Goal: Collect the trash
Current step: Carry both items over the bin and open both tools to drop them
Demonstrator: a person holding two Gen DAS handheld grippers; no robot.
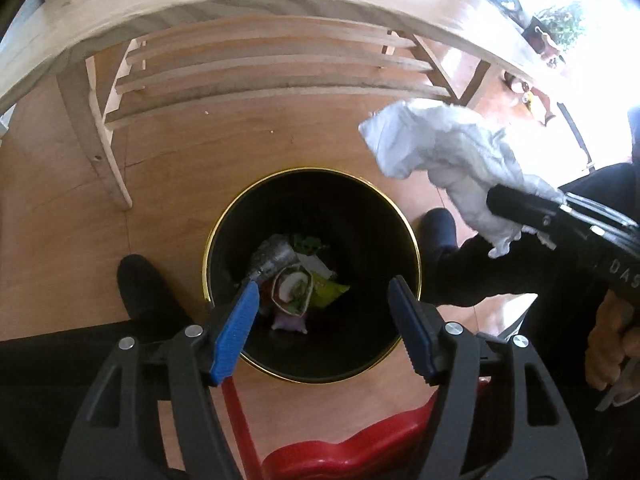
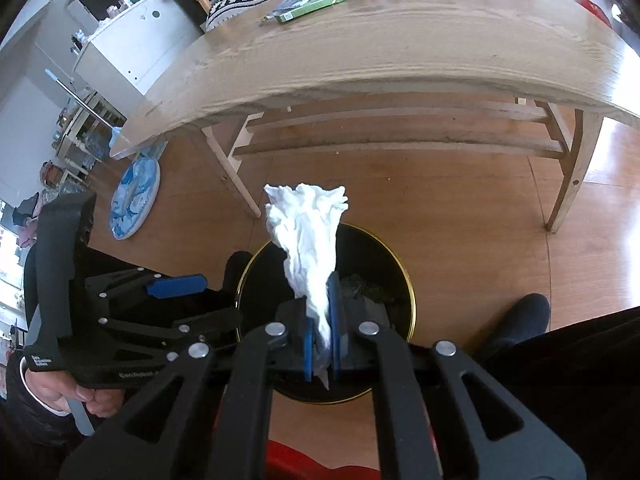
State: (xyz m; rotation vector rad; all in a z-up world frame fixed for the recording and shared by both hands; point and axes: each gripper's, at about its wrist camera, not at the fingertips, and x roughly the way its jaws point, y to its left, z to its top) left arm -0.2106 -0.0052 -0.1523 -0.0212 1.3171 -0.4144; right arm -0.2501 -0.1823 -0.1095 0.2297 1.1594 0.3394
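Observation:
A black bin with a gold rim [image 1: 224, 224] stands on the wooden floor below both grippers, with several wrappers [image 1: 296, 284] lying at its bottom. My left gripper [image 1: 324, 284] hangs open over the bin's mouth, nothing between its blue pads. My right gripper [image 2: 320, 320] is shut on a crumpled white tissue [image 2: 308, 232], which sticks out past the fingertips above the bin's rim [image 2: 402, 276]. In the left wrist view that tissue [image 1: 444, 152] hangs to the right of the bin, pinched by the right gripper [image 1: 516, 204]. One blue left finger [image 2: 176, 284] shows in the right wrist view.
A wooden table [image 2: 360, 52] stands just beyond the bin, with a green box [image 2: 312, 8] and wrappers near its far edge. The person's dark-slippered feet [image 1: 140, 288] [image 1: 440, 228] flank the bin. A red stool [image 1: 340, 456] is below me. A blue round disc [image 2: 134, 196] lies on the floor.

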